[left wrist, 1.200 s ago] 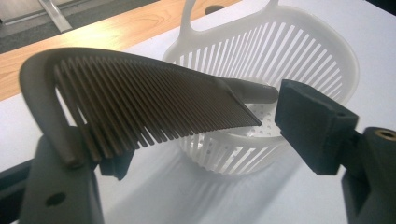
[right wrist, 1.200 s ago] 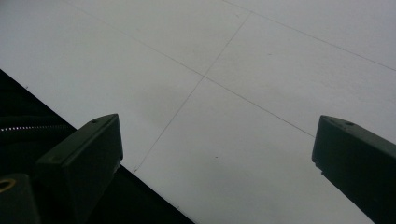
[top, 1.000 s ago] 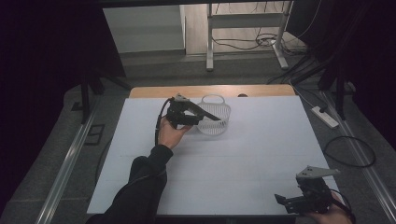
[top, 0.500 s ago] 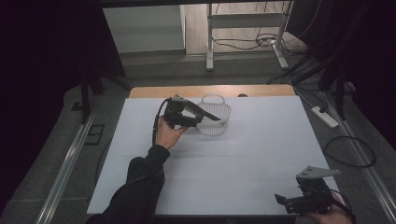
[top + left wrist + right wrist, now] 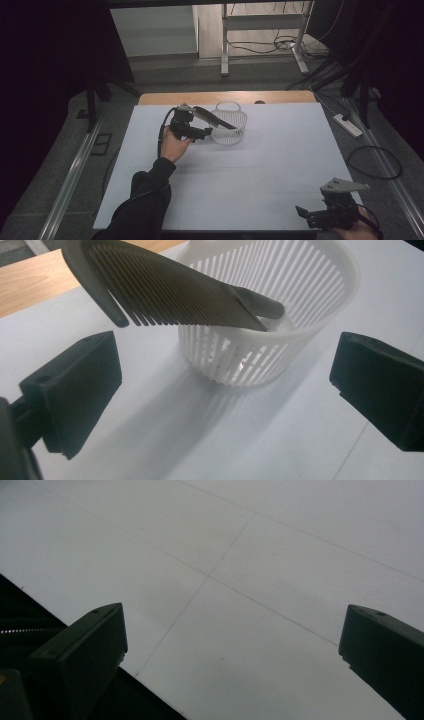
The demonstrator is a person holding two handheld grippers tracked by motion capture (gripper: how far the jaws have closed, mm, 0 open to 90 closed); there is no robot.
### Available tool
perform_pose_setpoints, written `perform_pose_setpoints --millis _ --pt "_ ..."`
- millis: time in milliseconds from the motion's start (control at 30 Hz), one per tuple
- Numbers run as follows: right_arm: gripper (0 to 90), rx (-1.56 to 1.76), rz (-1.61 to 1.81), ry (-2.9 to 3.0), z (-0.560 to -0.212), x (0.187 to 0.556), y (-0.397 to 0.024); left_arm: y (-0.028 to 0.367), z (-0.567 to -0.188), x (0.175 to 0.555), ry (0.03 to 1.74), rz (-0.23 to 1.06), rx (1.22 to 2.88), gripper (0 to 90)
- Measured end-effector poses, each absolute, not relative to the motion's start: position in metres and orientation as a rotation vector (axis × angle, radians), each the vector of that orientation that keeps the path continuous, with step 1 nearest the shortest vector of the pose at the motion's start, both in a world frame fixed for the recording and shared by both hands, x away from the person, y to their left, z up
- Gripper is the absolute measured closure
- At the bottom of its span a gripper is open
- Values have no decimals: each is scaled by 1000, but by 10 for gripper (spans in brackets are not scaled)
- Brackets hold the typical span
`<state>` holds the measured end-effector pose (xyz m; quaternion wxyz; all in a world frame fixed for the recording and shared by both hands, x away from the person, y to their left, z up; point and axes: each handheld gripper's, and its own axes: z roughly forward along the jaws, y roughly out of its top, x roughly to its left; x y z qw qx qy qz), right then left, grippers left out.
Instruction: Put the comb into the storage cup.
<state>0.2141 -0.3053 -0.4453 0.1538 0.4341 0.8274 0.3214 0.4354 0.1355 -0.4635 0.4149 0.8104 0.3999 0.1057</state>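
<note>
A dark plastic comb [image 5: 170, 292] leans in a white slotted basket [image 5: 280, 335] just ahead of the left claw [image 5: 220, 390], its handle end dropped inside and its toothed end jutting out over the near rim, up and toward the claw's own left jaw. The claw's jaws stand wide apart with nothing between them, the basket centred in the gap and a little beyond the tips. In the high view the left claw [image 5: 200, 131] sits right beside the basket [image 5: 229, 125], with the comb [image 5: 212, 117] slanting above it.

By the look of it, the step in hand is the release: the comb is lodged in the basket and the claw has let go. The next move would seem to call for drawing the hand straight back without clipping the overhanging teeth, since a knock there could lever the light basket over.

The comb is thin and rigid, with fine, close-set teeth and a rounded spine. The basket is round, open-topped, its wall cut into narrow vertical slats. The right claw [image 5: 327, 215] rests at the near edge of the white-covered table [image 5: 280, 165], well apart from the work, jaws spread and holding nothing.
</note>
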Motion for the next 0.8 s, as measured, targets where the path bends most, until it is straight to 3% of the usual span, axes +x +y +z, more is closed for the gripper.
perform_pose_setpoints --millis 800 --pt "0 1262 928 2363 -445 214 -306 153 -460 411 982 240 2055 0"
